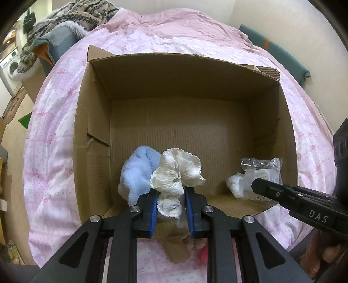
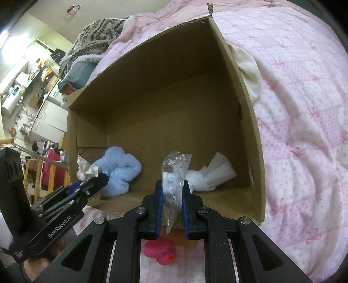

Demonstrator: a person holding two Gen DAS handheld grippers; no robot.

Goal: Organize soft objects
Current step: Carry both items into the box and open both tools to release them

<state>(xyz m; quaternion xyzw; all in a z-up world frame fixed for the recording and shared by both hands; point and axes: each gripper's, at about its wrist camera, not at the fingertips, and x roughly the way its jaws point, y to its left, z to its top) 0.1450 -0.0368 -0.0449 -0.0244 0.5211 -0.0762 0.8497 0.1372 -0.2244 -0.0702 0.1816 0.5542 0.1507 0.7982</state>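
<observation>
An open cardboard box [image 1: 195,71] sits on the pink bed. My left gripper [image 1: 170,193] is shut on a cream frilly cloth [image 1: 176,172] and holds it over the box's near edge. A light blue fluffy item [image 1: 139,172] lies inside at the near left; it also shows in the right wrist view [image 2: 119,169]. My right gripper [image 2: 173,191] is shut on a clear plastic bag [image 2: 174,174] with white items, held over the box's near wall. A white soft item [image 2: 208,176] lies on the box floor near the right wall.
A pink rubber duck [image 2: 161,250] lies on the pink quilt [image 2: 304,130] just in front of the box. A cream cloth [image 2: 248,69] lies outside the box's right wall. A patterned knit blanket [image 1: 65,19] is piled at the bed's far left.
</observation>
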